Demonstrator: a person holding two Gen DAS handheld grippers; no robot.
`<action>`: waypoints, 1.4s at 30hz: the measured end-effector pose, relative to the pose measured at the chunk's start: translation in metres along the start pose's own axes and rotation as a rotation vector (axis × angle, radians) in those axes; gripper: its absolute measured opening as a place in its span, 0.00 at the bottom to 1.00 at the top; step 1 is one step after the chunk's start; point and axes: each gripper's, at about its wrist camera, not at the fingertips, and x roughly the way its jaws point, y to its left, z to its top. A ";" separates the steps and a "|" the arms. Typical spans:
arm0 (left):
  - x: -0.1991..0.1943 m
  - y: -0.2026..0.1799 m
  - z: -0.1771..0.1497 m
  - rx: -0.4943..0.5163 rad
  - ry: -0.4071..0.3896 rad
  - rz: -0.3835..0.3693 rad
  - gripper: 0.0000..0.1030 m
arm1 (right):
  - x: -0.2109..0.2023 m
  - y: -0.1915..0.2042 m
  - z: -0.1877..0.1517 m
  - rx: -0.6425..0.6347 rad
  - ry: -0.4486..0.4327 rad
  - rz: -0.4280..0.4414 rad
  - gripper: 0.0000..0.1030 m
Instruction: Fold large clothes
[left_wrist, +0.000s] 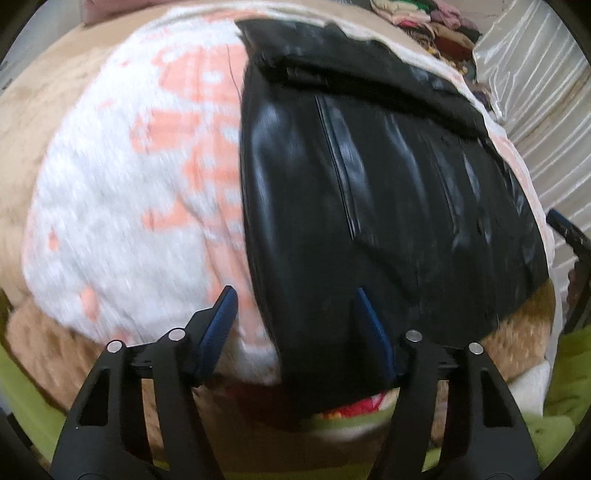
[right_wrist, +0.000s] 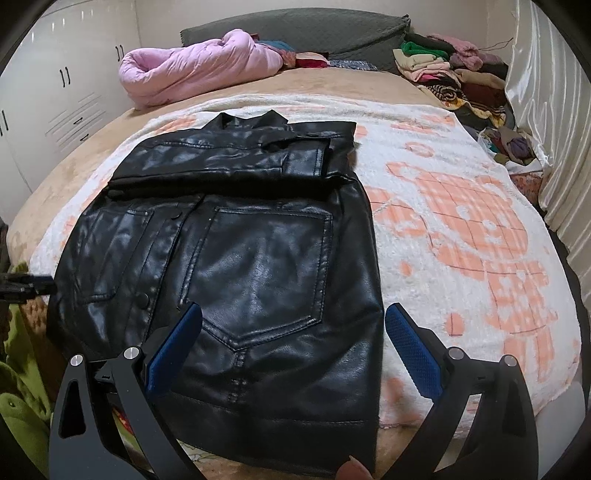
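The black leather jacket (right_wrist: 229, 266) lies flat on the white and orange blanket (right_wrist: 461, 229) on the bed, sleeves already folded in. Both tongs are spread apart and hold nothing. The left gripper (left_wrist: 293, 314) sits over the jacket's near left edge, and the right gripper (right_wrist: 293, 332) over its near right side. To fold well, pinch both bottom corners together, then lift evenly toward the collar (right_wrist: 245, 122).
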 end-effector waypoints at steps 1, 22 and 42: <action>0.002 -0.001 -0.005 -0.001 0.014 -0.005 0.55 | 0.000 -0.001 -0.001 0.000 0.003 0.004 0.96; 0.017 0.007 -0.018 -0.059 0.091 -0.139 0.23 | 0.041 -0.031 -0.046 0.011 0.290 0.142 0.83; -0.060 0.050 -0.009 -0.113 -0.118 -0.234 0.04 | -0.028 -0.008 -0.055 0.157 0.135 0.366 0.11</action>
